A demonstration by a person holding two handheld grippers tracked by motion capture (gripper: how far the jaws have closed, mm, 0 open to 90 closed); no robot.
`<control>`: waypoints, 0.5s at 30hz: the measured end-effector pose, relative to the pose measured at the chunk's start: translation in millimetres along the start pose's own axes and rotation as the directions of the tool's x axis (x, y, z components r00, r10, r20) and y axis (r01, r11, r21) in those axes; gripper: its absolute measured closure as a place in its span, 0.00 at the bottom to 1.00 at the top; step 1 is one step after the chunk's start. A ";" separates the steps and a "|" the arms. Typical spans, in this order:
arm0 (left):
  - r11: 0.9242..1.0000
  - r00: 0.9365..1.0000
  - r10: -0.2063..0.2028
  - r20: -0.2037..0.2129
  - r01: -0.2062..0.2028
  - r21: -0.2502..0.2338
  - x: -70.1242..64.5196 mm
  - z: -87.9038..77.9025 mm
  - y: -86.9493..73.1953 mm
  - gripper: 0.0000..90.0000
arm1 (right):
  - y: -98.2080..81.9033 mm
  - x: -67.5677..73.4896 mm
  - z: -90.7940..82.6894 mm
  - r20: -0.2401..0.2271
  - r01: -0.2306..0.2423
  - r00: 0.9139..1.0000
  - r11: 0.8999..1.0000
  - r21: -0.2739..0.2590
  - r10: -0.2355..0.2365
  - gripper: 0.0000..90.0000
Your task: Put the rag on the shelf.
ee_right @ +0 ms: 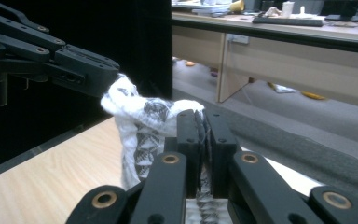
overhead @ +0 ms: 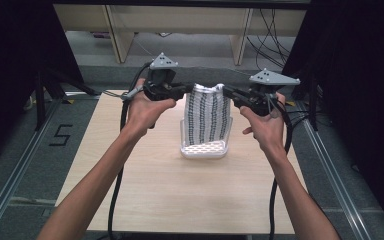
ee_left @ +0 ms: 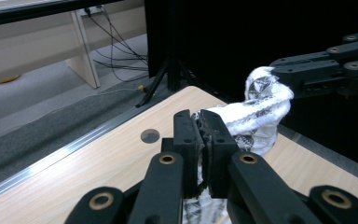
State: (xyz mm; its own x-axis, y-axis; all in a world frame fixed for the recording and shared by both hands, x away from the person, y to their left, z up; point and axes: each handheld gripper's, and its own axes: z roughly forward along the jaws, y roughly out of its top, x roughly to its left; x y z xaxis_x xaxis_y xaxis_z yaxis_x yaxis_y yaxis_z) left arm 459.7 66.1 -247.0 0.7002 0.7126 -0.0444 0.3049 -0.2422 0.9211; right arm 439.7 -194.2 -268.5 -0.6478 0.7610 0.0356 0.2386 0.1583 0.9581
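Cloth (overhead: 209, 116) hangs stretched above white basket (overhead: 204, 149) on table (overhead: 180, 190) | left gripper (overhead: 187, 90) clamped on its left top corner | right gripper (overhead: 227, 93) clamped on its right corner

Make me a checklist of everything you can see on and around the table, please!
Surface: light wooden table with a small round hole near one edge.
Job's things: white patterned cloth held up by its top corners over a white perforated basket; its lower end hangs into the basket.
Clutter: nothing seen.
Grippers: left tongs shut on one top corner of the cloth, right tongs shut on the other.
Cables: a black cable trails from each of the tongs toward the person; more wires lie on the floor beyond.
Surroundings: black curtains at both sides, grey carpet, a wooden desk behind.
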 end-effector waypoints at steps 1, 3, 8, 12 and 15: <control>1.000 1.000 0.000 0.000 0.000 0.000 0.0 0.0 0.0 0.95 | 0.0 0.0 0.0 0.000 0.000 1.000 1.000 0.000 0.000 0.97; 1.000 1.000 -0.016 -0.013 0.016 -0.001 5.3 4.6 2.1 0.95 | 2.3 -3.9 4.9 0.006 -0.005 1.000 1.000 0.004 0.005 0.97; 0.999 0.997 -0.048 -0.062 0.050 0.020 23.0 22.9 6.7 0.94 | 5.0 -14.3 23.5 0.015 -0.032 0.999 0.999 0.030 0.031 0.97; 0.996 0.993 -0.088 -0.075 0.090 0.025 31.9 36.6 9.1 0.94 | 5.6 -21.1 38.2 0.031 -0.054 0.998 0.997 0.052 0.052 0.96; 0.994 0.990 -0.108 -0.086 0.110 0.025 37.2 43.0 8.2 0.94 | 5.0 -25.7 45.3 0.033 -0.058 0.998 0.996 0.066 0.056 0.96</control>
State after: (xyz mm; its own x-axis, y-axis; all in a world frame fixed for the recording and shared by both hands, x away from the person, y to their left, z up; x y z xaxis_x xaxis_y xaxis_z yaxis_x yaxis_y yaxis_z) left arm 516.0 62.2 -257.7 0.6048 0.7888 -0.1099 0.3964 -0.1785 0.9006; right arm 490.2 -184.5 -277.5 -0.6092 0.7890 0.0796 0.3226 0.1549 0.9338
